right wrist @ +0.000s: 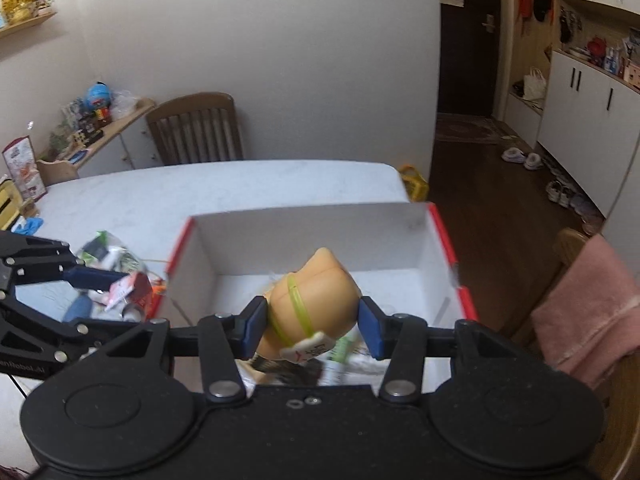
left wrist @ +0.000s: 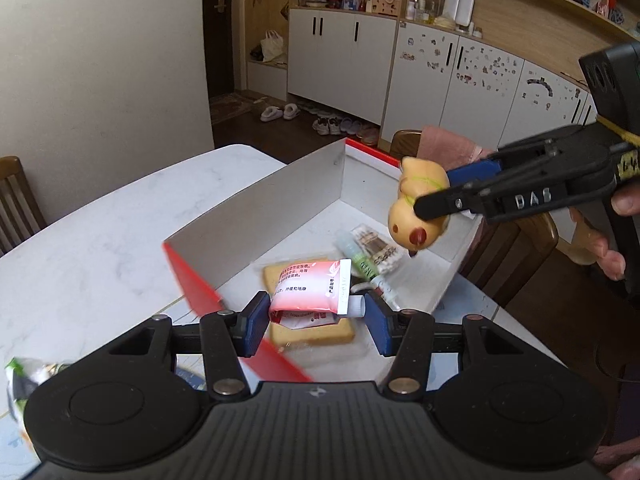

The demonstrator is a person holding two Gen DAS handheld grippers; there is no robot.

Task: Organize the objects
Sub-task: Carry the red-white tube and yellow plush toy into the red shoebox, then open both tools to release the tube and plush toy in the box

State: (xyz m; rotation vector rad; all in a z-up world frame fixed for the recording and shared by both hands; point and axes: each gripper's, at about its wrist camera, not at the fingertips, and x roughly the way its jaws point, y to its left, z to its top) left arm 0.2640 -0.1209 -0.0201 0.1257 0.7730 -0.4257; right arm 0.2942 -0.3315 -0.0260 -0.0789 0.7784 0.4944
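While both units hung over the red-edged box on the white table, each had a load. Left gripper: jaws part-closed, blue pads pressing both ends of a pink-and-white tube, cap end at the right pad; tube held clear above a tan sponge-like block inside the box. Right gripper: jaws approx. half open, pads clamped on either side of a yellow toy figure w/ green band, carried above the box interior. Also in box: a green-labelled small tube and a pkt of cotton swabs. A person's fingers gripped the right unit's handle.
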